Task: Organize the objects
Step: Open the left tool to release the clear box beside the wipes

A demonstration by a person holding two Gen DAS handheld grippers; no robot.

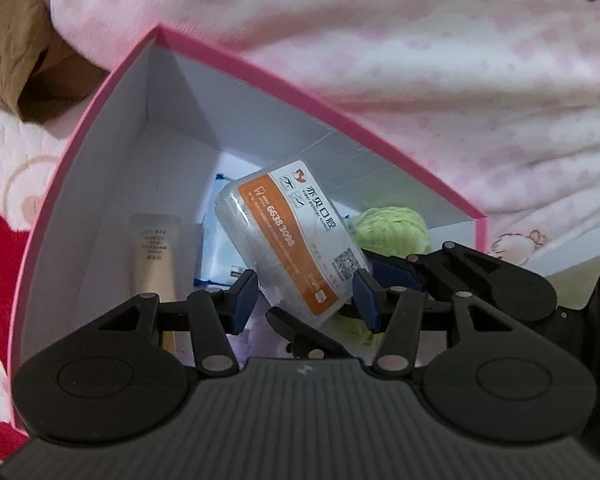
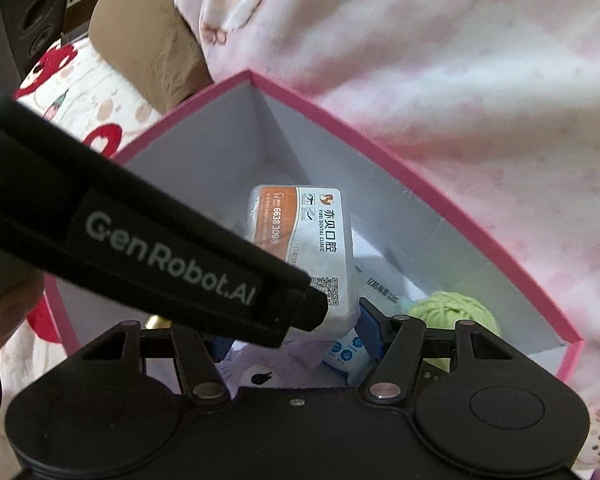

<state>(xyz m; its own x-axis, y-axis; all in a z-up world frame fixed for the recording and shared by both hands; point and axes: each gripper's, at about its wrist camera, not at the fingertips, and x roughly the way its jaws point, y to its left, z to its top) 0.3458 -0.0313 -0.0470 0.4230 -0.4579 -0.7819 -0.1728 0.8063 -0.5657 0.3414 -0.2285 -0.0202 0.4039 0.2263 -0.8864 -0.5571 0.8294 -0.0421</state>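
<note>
Dental-clinic packet (image 1: 296, 236), translucent with an orange label, lies clamped across its width between the blue pads (image 1: 246, 300) of the left gripper (image 1: 306, 300) at lower centre of the left wrist view, its long axis tilted away toward the upper left, over the open pink box (image 1: 260, 80). Right gripper (image 2: 296, 338), at lower centre of its own view, stands part open just beside the packet's near end; whether its pads touch cannot be told. Farther in the box lie a cream tube (image 1: 154, 256) at left and green yarn (image 1: 388, 228) at right.

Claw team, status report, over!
Left claw shut on plastic case. Right claw at it, grip unclear. Case tilted inside pink box. Yarn, packet below.
</note>
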